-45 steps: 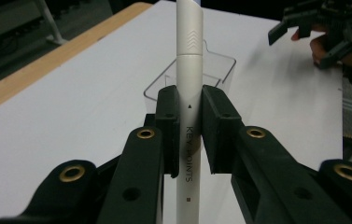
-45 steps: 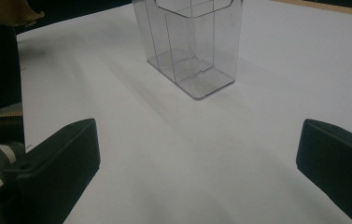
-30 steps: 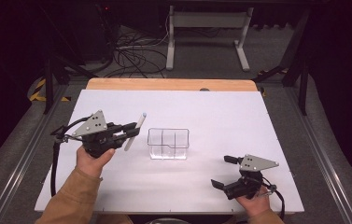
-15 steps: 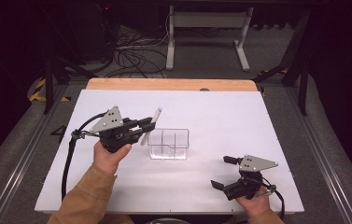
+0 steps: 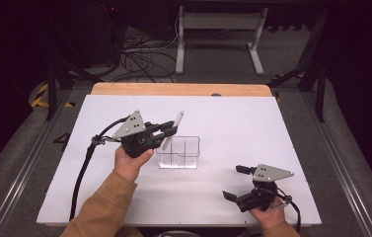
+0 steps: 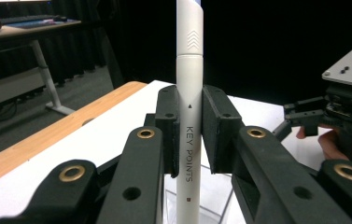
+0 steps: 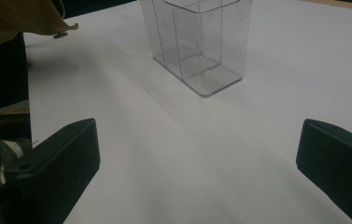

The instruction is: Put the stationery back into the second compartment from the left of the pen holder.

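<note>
- The white marker pen [image 6: 188, 116] is a slim round barrel with a chevron mark near its upper section, a seam below it, the grey print "KEY POINTS" running down its side and a pale blue tip at the far end.
- The left gripper [image 5: 167, 132] has its black jaws clenched on the pen's barrel; the pen stands tilted above the table [image 5: 252, 128], its lower end at the left rim of the clear plastic organizer [image 5: 179, 152].
- Against the picture a second back, the left hand [image 5: 130, 163] has carried the pen rightward, from well left of the organizer to its left edge; the organizer has stayed where it was.
- The right gripper [image 5: 237, 182] rests near the table's front right, unchanged, jaws spread wide with nothing between them.
- The organizer is glossy transparent plastic, a rectangular box split by thin inner walls into compartments, with rounded corners.
- The table top is matte white with a light wooden strip along its far edge.
- The jaws are matte black plastic with brass-coloured rivets; a grey three-cornered metal plate tops each gripper.
- A tan sleeve [image 5: 99, 210] covers the left forearm.
</note>
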Motion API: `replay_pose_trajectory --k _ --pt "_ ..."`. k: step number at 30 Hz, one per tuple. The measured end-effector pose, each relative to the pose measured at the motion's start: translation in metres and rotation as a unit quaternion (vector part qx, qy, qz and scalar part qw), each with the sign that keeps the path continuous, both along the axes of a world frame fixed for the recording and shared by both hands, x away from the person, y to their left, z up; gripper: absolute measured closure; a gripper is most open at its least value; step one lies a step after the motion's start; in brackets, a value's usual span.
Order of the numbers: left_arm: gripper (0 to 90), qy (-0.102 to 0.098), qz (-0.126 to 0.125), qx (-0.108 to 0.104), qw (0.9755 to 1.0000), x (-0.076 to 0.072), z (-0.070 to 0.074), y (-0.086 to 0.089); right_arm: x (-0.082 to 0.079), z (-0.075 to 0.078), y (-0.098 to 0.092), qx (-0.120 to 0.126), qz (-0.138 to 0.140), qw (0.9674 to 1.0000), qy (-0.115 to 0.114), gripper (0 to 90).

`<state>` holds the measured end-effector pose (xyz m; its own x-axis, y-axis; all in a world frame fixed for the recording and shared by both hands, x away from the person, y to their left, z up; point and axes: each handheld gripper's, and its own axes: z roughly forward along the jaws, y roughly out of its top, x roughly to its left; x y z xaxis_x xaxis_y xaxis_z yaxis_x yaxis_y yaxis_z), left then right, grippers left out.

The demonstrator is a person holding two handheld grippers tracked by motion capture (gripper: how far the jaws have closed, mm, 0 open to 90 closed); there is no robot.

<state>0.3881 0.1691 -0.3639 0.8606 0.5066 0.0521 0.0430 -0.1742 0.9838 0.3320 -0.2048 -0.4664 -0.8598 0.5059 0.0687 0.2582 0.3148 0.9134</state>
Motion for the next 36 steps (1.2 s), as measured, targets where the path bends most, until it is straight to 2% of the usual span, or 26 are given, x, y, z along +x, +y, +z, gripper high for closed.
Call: replay_pose_trajectory --k 8,12,22,27,32,36 --pt "78.2 0.004 -0.015 -0.012 0.9998 0.006 -0.006 -0.013 0.000 0.000 0.000 0.000 0.002 1.0000 0.001 0.2" --pt "78.2 0.010 -0.024 -0.026 0.9993 0.009 -0.009 -0.017 0.000 0.000 0.000 0.000 0.003 1.0000 0.002 0.2" --pt "78.2 0.002 -0.012 -0.023 0.9997 0.013 -0.017 -0.025 -0.001 -0.001 0.001 -0.001 0.005 1.0000 0.001 0.2" --pt "78.2 0.012 -0.011 -0.027 0.9995 0.014 -0.021 -0.027 -0.001 0.000 0.000 0.000 0.006 1.0000 0.001 0.2" --pt "78.1 0.020 -0.001 -0.017 0.9997 0.015 -0.026 -0.025 -0.001 0.000 0.000 0.000 0.007 1.0000 0.000 0.2" --pt "78.1 0.030 -0.005 -0.023 0.9993 0.017 -0.031 -0.023 -0.001 0.000 0.000 -0.002 0.008 1.0000 0.000 0.2"
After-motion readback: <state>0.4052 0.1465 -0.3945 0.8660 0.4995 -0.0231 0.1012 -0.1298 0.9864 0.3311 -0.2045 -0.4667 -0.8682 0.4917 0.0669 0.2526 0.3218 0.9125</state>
